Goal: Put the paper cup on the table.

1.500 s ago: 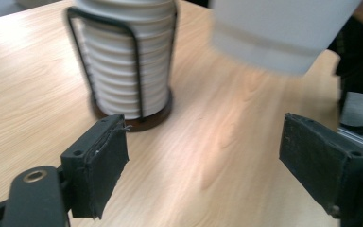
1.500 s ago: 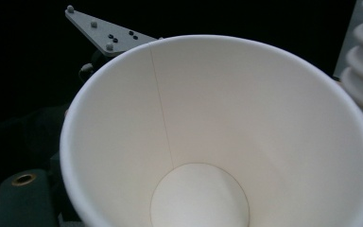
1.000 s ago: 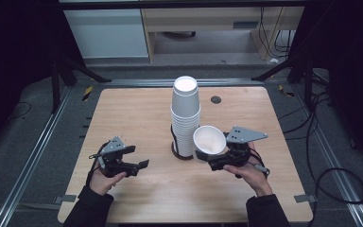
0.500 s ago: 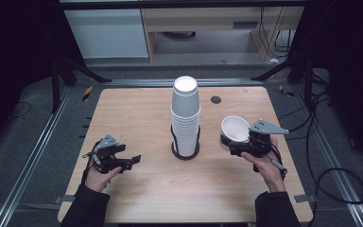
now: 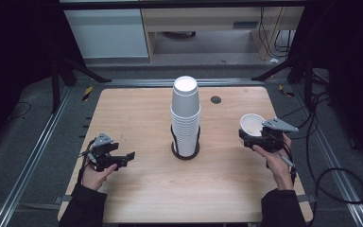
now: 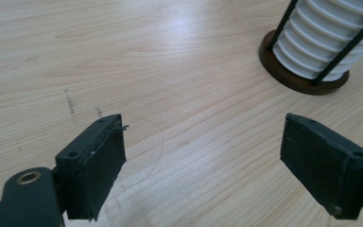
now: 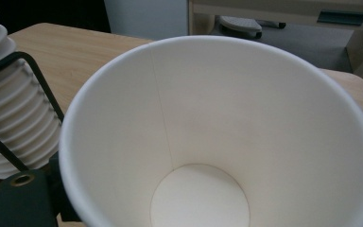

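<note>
Right gripper (image 5: 255, 137) is closed on a white paper cup (image 5: 251, 124), held mouth up and tilted, off the table (image 5: 137, 113). In the right gripper view the cup (image 7: 217, 137) hides the jaws, so the exact grip point cannot be told. Judged light, thin-walled and easily crushed; a gentle hold on the wall below the rolled rim suits it, since hard squeezing would buckle it.

Left gripper (image 5: 123, 160) hangs low over the table with its jaws wide apart and nothing between them (image 6: 203, 156).

Between the two grippers stands a stack of cups (image 5: 185, 116) in a wire holder (image 5: 185, 150), well apart from the held cup. Nothing obstructs the table beneath the right gripper.
</note>
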The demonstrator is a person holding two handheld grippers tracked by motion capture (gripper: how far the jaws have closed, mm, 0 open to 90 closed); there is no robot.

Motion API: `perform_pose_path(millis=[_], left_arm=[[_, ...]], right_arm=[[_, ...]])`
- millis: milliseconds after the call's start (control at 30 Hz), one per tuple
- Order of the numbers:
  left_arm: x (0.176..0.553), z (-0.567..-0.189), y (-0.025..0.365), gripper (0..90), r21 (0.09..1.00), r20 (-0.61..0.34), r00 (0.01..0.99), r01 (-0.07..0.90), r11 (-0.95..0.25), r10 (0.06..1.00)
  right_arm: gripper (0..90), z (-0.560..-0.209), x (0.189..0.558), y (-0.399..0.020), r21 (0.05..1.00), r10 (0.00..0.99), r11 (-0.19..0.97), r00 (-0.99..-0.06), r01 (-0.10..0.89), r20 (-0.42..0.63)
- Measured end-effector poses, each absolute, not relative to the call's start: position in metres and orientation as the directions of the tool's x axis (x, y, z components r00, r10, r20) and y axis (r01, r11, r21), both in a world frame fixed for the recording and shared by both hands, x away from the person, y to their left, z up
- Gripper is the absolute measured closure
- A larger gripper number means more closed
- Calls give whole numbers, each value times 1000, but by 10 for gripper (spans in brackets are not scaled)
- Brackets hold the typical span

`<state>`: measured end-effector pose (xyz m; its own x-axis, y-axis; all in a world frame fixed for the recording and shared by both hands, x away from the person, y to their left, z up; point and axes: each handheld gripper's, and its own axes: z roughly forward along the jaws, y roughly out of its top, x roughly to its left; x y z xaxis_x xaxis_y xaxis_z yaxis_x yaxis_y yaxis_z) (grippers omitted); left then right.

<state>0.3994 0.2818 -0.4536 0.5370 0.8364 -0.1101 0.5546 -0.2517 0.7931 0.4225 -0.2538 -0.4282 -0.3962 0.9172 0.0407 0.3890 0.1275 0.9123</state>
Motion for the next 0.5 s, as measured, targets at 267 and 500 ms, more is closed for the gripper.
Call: perform_pose_path(millis=[267, 500], left_arm=[[398, -450, 281, 147, 797, -79, 526, 543, -263, 847], [396, -449, 281, 149, 801, -78, 530, 538, -264, 844]], right_arm=[[142, -443, 429, -271, 894, 936, 130, -350, 428, 31], [142, -456, 435, -279, 890, 940, 116, -339, 441, 46]])
